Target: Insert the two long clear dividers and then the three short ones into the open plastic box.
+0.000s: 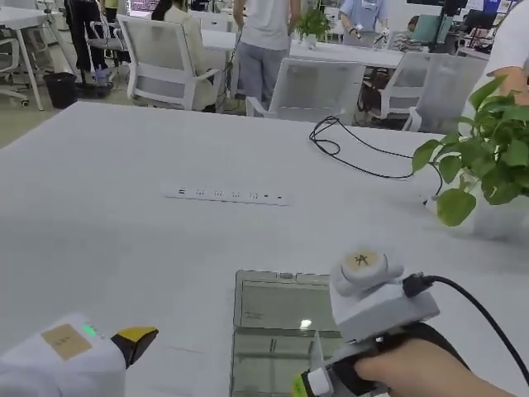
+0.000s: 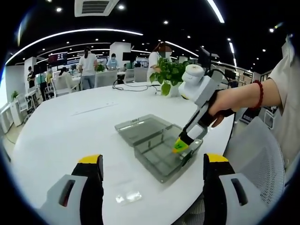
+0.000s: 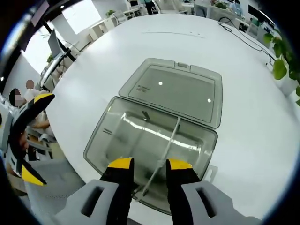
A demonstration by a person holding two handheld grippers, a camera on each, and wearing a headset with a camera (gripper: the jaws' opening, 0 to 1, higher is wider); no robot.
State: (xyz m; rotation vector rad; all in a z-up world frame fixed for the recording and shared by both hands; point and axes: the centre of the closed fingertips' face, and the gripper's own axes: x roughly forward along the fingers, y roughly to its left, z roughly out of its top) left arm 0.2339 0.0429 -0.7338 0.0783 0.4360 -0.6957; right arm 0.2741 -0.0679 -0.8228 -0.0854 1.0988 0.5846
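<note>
Box (image 3: 100,137) of clear plastic is sitting open on the white table (image 1: 124,248), its lid (image 3: 173,89) lying flat beside it. One long clear divider (image 3: 171,139) is standing inside, running across the box. Right gripper (image 3: 150,165) is hovering over the near wall, jaws drawn close around the divider's near end; whether they are pinching it cannot be told. Left gripper (image 2: 152,159) is resting wide apart and empty, with small clear pieces (image 2: 128,197) lying on the table between its jaws.
</note>
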